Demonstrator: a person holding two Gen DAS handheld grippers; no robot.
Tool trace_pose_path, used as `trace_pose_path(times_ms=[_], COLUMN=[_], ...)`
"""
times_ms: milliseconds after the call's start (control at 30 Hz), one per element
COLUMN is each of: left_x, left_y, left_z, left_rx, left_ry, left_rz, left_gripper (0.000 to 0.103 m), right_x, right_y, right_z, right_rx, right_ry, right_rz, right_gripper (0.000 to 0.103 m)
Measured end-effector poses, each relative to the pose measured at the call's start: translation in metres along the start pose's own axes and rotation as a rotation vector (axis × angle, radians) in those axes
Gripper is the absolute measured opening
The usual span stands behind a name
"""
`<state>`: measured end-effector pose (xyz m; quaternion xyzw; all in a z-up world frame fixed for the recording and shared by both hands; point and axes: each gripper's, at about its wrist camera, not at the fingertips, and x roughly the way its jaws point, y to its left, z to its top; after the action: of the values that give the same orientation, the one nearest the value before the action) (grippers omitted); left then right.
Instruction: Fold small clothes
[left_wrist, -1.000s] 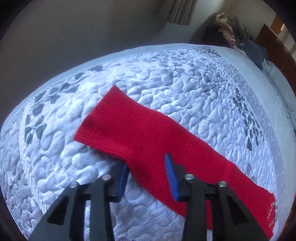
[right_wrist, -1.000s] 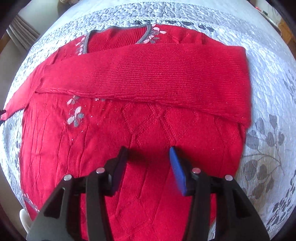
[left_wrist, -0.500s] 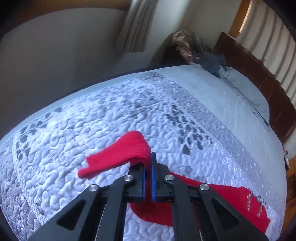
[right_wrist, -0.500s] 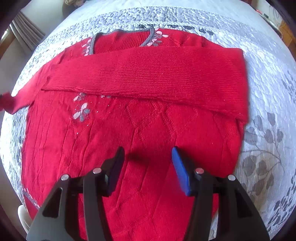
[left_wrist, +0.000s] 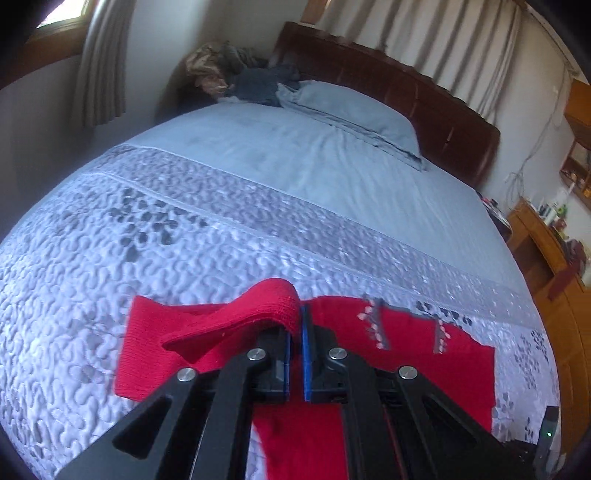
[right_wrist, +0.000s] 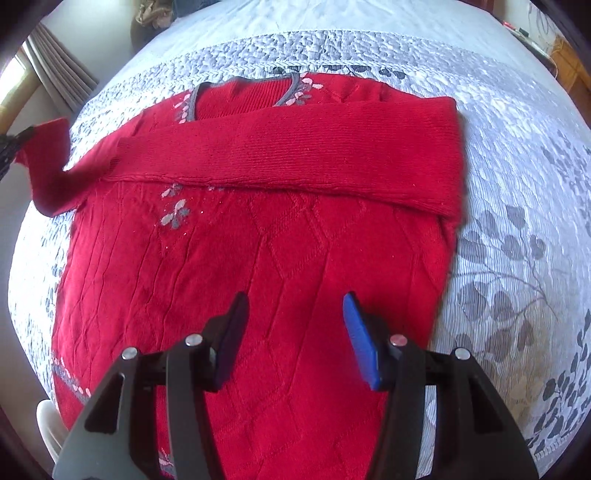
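Setting: quilted grey-and-white bedspread (right_wrist: 517, 155) with a leaf print covers the near part of a bed; beyond it I see a pale blue sheet (left_wrist: 295, 162), a pillow (left_wrist: 354, 107) and a dark wooden headboard (left_wrist: 406, 92).
Garment: red knit sweater (right_wrist: 258, 277) lies flat on the bedspread, its grey-trimmed neckline (right_wrist: 236, 92) toward the far side, one sleeve folded across the chest (right_wrist: 295, 155).
Other sleeve: left sleeve (left_wrist: 236, 317) is lifted off the bedspread at its cuff end, arching up to the claw while the rest trails down to the shoulder.
My left gripper (left_wrist: 299, 321): jaws pressed together, pinching the red sleeve cuff between the blue pads.
My right gripper (right_wrist: 291, 317): jaws spread wide, holding nothing, poised above the sweater's lower body.
Room edge: beige curtains (left_wrist: 461, 48) hang behind the headboard; a wooden dresser (left_wrist: 546, 251) stands to the right.
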<state>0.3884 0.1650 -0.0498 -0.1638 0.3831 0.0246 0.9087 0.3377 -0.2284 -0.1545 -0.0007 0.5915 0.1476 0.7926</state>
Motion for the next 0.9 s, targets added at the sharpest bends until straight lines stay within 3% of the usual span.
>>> trace_pose_path(times_ms=[267,467,633,767,800,833,900], left_x=[0.04,0.068,0.095,0.099,0.095,0.086,0.063], left_y=[-0.097,-0.135,-0.138,-0.124,-0.122,-0.118,-0.107], left_z=[-0.042,-0.065,-0.084,-0.098,-0.1,-0.101,-0.101], left_rx=[0.062,0.096,0.098,0.081,0.085,0.088,0.092], left_ry=[0.078,0.125,0.219,0.323,0.331,0.332,0.293], left_rz=[-0.161,-0.184,-0.152,-0.177,-0.189,-0.211,-0.226], left_gripper=[0.004,0.004,0.005,0.014,0.022,0.037,0.044], right_x=[0.004,0.006,0.007,0.009,0.011,0.012,0.017], right_y=[-0.006,-0.012,-0.015,-0.016,-0.016,-0.016,-0.017], right_z=[-0.007,-0.01,-0.011,-0.013,-0.013,-0.014,-0.012], right_rx=[0.016,0.035,0.045,0.041,0.04,0.04,0.035], right_ry=[0.004,0.007,0.008,0.014,0.016,0.017,0.022], right_rz=[0.02,0.03,0.034,0.033,0.032,0.033,0.027], right_gripper=[0.053,0.053,0.053,0.055,0.055,0.055,0.055])
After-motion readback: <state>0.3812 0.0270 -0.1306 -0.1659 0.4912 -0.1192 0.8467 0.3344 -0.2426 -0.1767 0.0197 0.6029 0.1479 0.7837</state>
